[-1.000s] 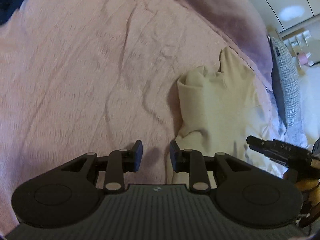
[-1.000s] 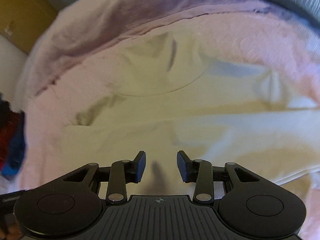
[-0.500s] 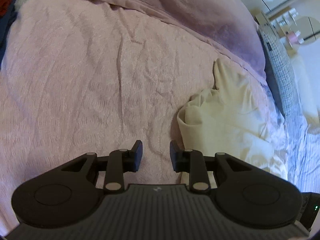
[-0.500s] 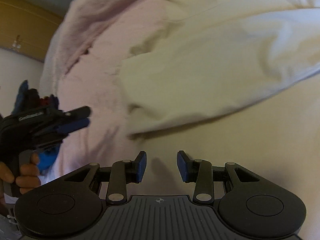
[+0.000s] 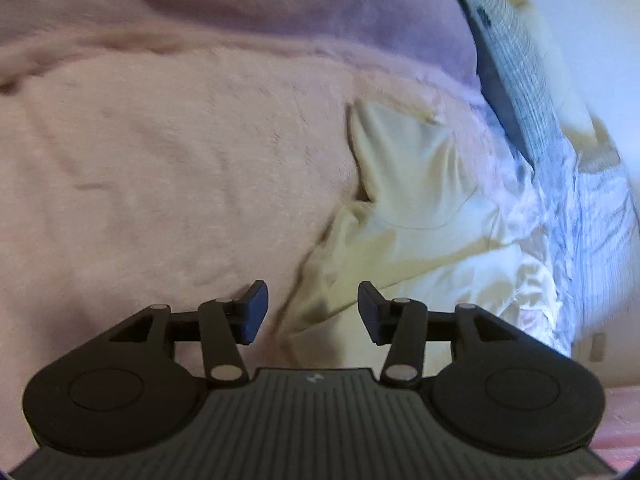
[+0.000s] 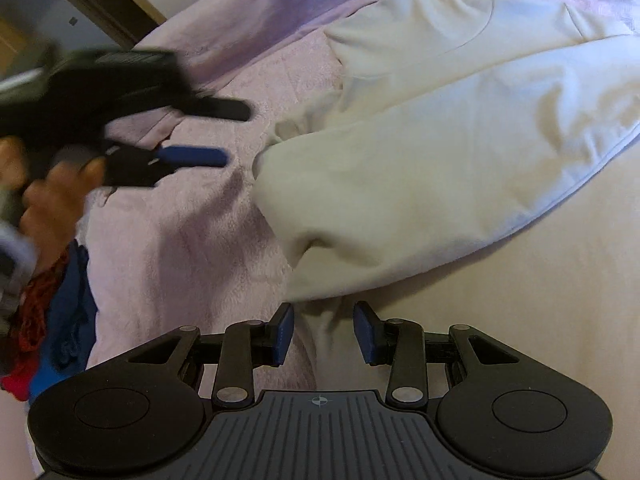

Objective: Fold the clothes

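Right wrist view: cream garment (image 6: 420, 152) lies partly doubled on the pink bed (image 6: 180, 248), nearest corner just ahead of the right gripper (image 6: 323, 334).
Both sets of jaws spread, holding nothing. Garment's long axis runs up-right from that corner; left gripper (image 6: 200, 130) hovers to its left w/ nothing between. Red & blue clothes (image 6: 52, 320) sit at bed's left edge.

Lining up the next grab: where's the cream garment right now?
The cream garment lies on the pink blanket, ahead and right of the right tool; the open left tool hovers at its left edge.
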Action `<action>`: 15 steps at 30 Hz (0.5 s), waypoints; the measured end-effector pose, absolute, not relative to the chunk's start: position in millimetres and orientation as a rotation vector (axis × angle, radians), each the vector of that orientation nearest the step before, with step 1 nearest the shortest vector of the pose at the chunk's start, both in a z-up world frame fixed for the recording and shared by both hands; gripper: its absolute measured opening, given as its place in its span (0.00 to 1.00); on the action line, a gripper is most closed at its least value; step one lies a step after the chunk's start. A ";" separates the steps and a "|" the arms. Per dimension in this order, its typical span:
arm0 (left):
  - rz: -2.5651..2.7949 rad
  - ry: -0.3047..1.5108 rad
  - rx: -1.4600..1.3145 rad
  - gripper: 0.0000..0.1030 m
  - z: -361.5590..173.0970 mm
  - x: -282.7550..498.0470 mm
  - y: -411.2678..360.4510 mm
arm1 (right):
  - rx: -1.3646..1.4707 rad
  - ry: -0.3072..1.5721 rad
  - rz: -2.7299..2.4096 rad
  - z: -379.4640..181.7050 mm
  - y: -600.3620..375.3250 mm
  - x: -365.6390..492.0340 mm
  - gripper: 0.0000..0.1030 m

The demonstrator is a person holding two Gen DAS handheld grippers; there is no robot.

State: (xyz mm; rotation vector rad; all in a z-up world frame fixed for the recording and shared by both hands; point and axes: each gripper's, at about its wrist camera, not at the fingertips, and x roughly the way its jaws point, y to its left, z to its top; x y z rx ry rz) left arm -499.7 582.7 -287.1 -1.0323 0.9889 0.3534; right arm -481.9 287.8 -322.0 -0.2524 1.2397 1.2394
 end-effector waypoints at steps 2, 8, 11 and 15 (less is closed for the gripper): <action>0.301 1.043 -1.055 0.00 -300.2 -488.7 581.4 | -0.276 1.203 1.253 -321.6 288.5 -486.1 0.04; 0.346 0.979 -1.048 0.00 -287.5 -492.9 613.3 | -0.271 1.166 1.281 -324.1 279.4 -489.0 0.00; 0.379 1.032 -0.967 0.00 -296.4 -483.4 610.7 | -0.255 1.160 1.316 -326.5 279.2 -487.5 0.00; 0.414 1.059 -0.807 0.03 -310.1 -480.3 592.8 | -0.256 1.196 1.336 -324.3 279.4 -480.7 0.00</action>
